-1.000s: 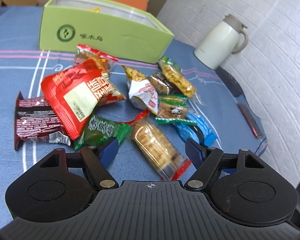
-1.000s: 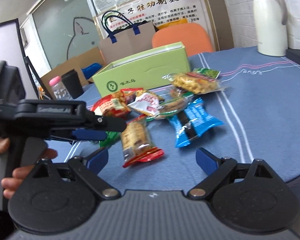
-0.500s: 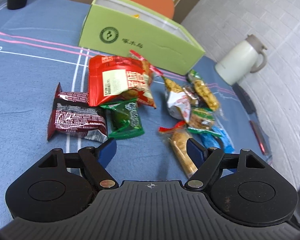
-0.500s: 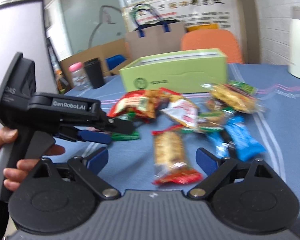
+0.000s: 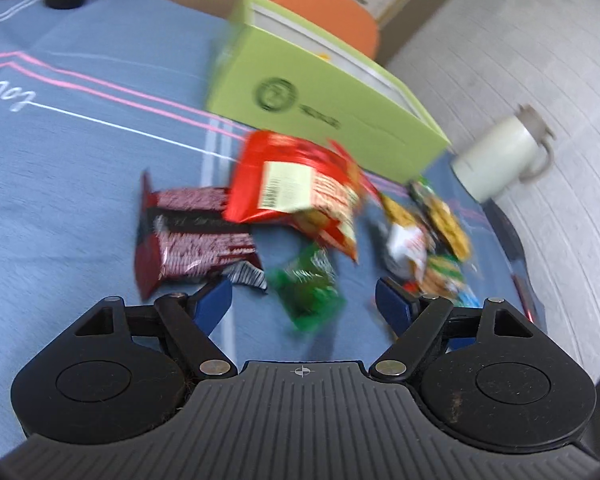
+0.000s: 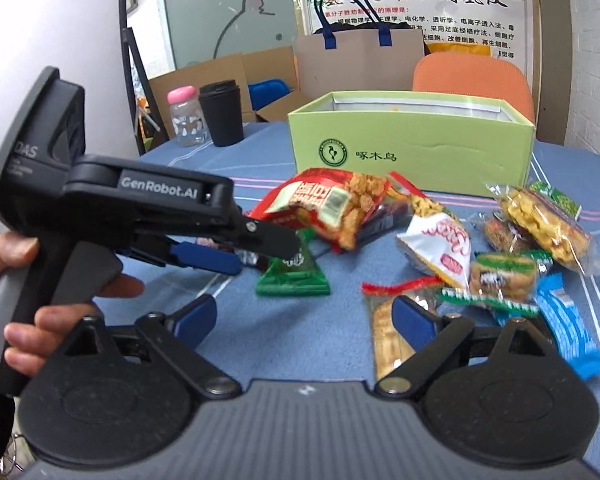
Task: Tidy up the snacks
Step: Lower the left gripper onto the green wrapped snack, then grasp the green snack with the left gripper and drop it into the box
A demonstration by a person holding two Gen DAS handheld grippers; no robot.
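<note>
Snack packets lie on a blue tablecloth point(image 5: 80, 160) in front of an open light-green box point(image 5: 320, 116), which also shows in the right wrist view point(image 6: 412, 152). My left gripper point(image 5: 304, 304) is open, low over a small green packet point(image 5: 306, 292), with a dark red packet point(image 5: 188, 240) to its left and a big red bag point(image 5: 296, 188) behind. In the right wrist view the left gripper point(image 6: 256, 252) hovers beside the green packet point(image 6: 294, 276). My right gripper point(image 6: 304, 320) is open and empty, near a long biscuit packet point(image 6: 384, 336) and a blue packet point(image 6: 568, 332).
A white thermos jug point(image 5: 500, 156) stands at the table's right by the brick wall. A black cup point(image 6: 221, 114) and a pink-capped bottle point(image 6: 183, 116) stand at the far left. An orange chair point(image 6: 476, 80) and a paper bag point(image 6: 360, 64) are behind the box.
My left gripper has swung left, from over the long biscuit packet to over the green and dark red packets. My right gripper has moved closer to the snacks. Both stay open.
</note>
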